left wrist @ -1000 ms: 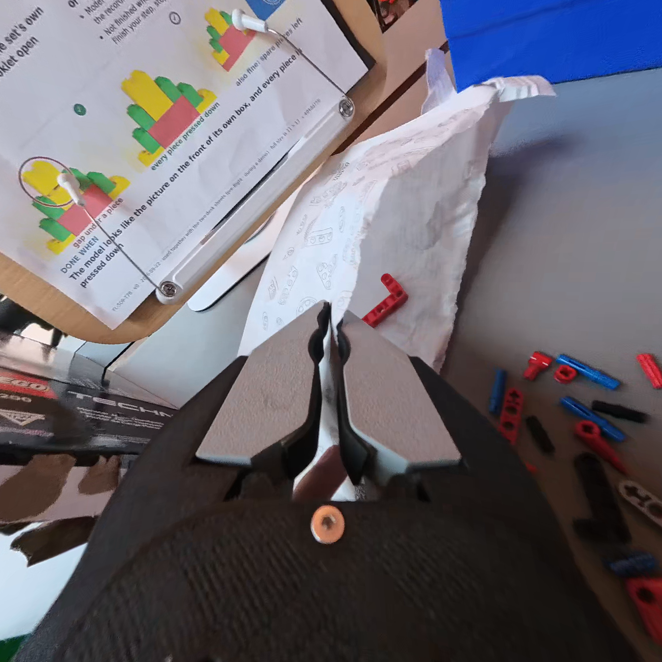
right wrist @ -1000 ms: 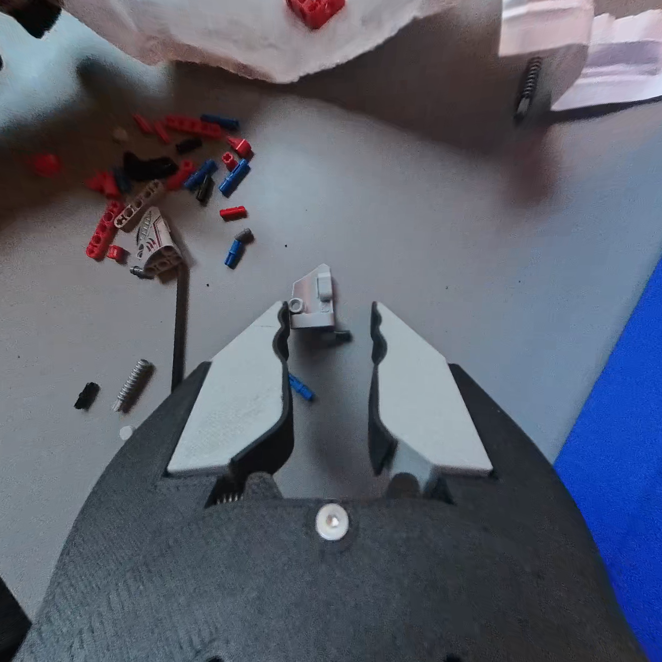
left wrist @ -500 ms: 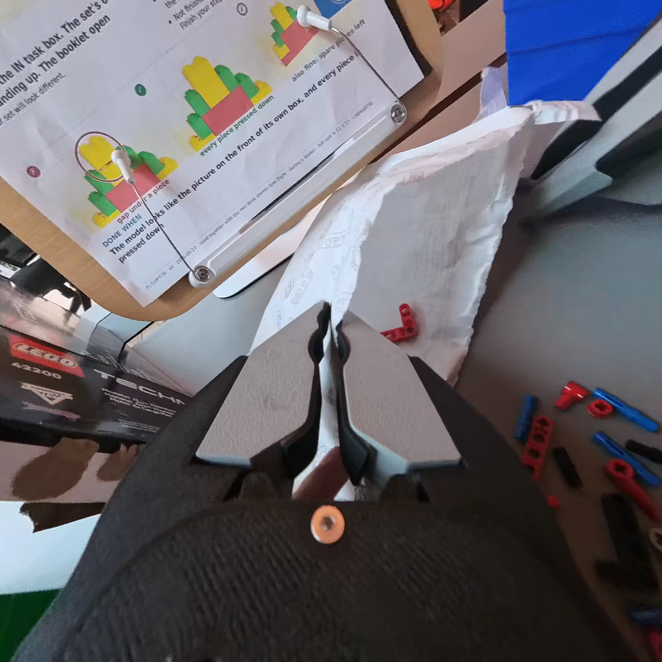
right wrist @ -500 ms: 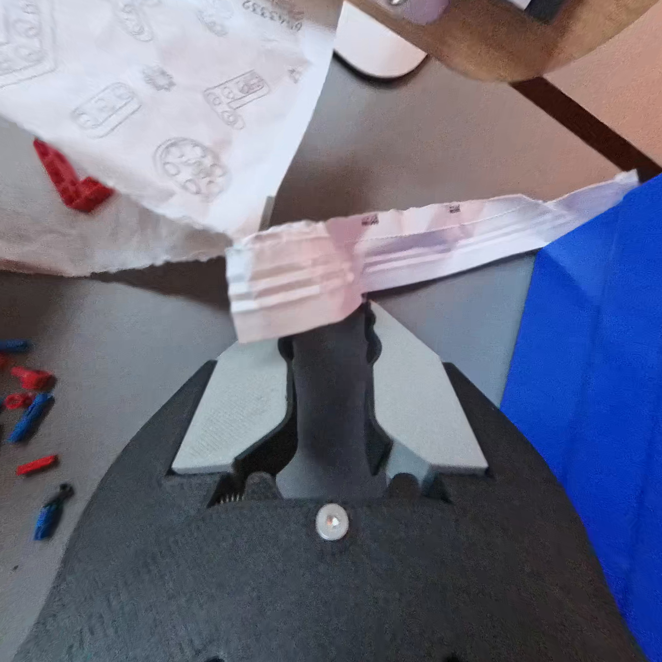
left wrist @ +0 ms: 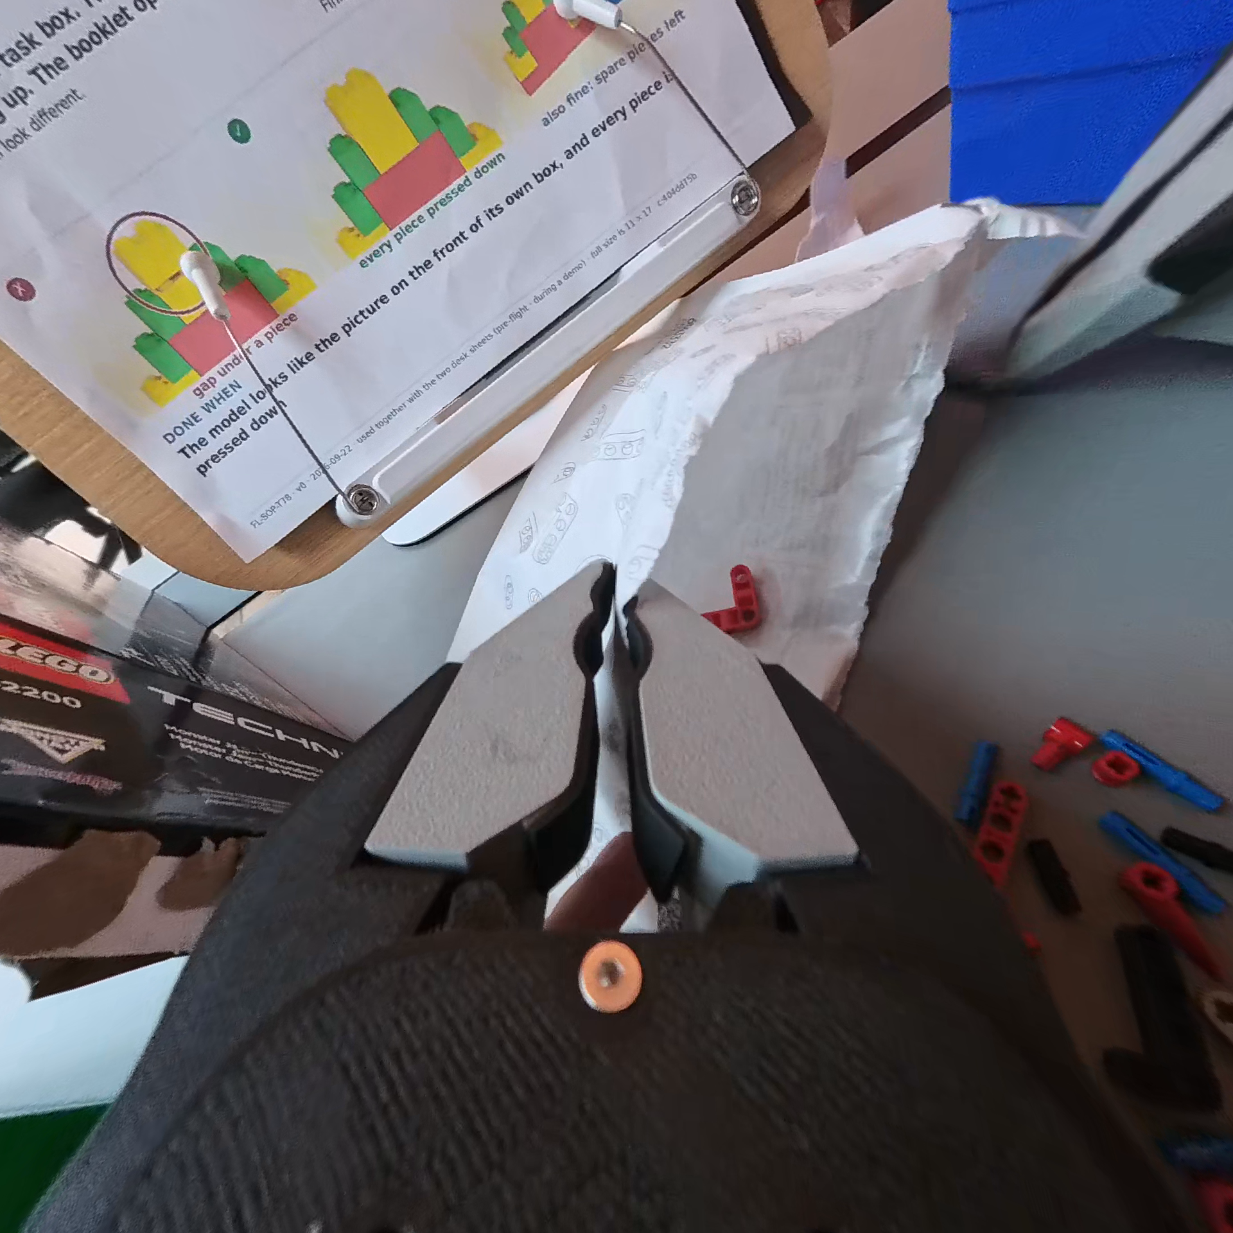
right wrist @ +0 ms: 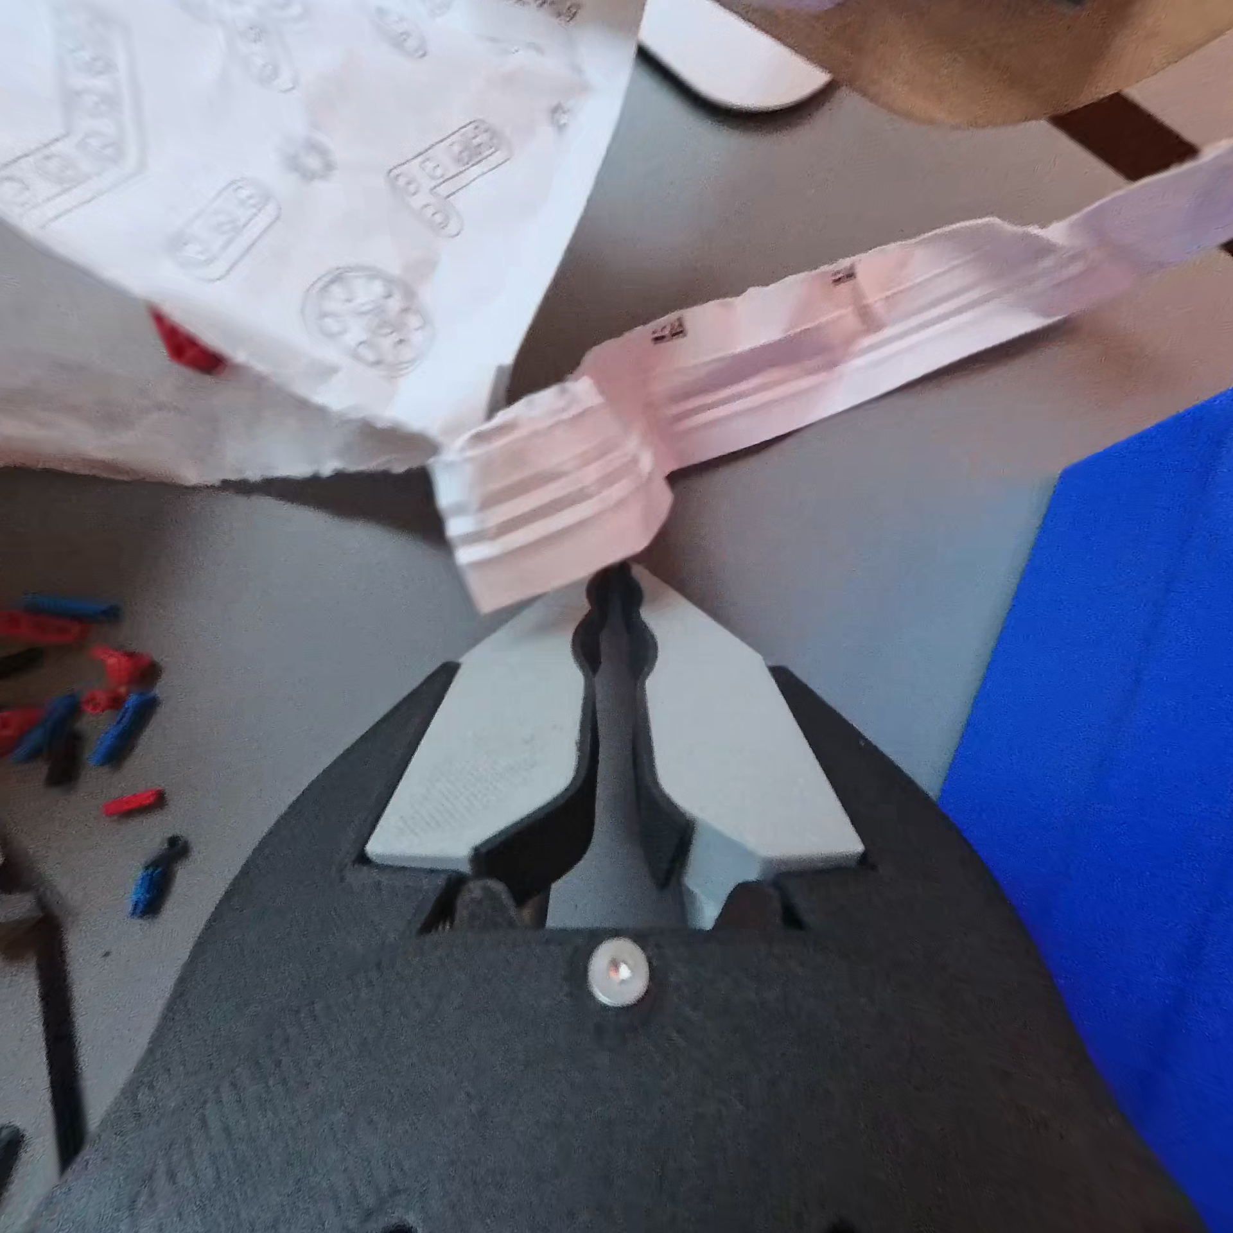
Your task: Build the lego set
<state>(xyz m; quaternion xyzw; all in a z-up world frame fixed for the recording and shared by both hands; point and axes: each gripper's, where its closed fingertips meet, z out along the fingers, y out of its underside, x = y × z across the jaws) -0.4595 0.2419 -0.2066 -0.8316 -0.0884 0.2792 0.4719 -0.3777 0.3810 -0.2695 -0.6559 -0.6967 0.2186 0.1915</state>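
My left gripper [left wrist: 617, 587] is shut on the edge of a white paper parts bag [left wrist: 767, 434], which rises up and to the right. A red L-shaped piece [left wrist: 742, 600] lies against the bag. My right gripper [right wrist: 620, 580] is shut on a torn pinkish-white paper strip [right wrist: 767, 387] that hangs from the bag [right wrist: 267, 200] and runs off to the upper right. The red piece [right wrist: 187, 347] shows under the bag's torn edge. Several loose red, blue and black pieces [left wrist: 1134, 834] lie on the grey table; they also show in the right wrist view [right wrist: 100, 707].
An instruction sheet [left wrist: 400, 200] is clipped to a wooden board on a white stand behind the bag. A black set box [left wrist: 133, 747] lies at the left. A blue surface [right wrist: 1101, 734] borders the table on the right. A blurred grey and black shape [left wrist: 1134, 233] stands at the upper right. The tips of one gripper are about 20 cm away from the tips of the other. The red piece [right wrist: 187, 347] is closer to my left gripper, around 6 cm from its tips; the right tips are 15 cm off.
My right gripper left the loose pieces, moved up to the torn strip and closed on it. My left gripper stayed shut on the bag and shifted a little.
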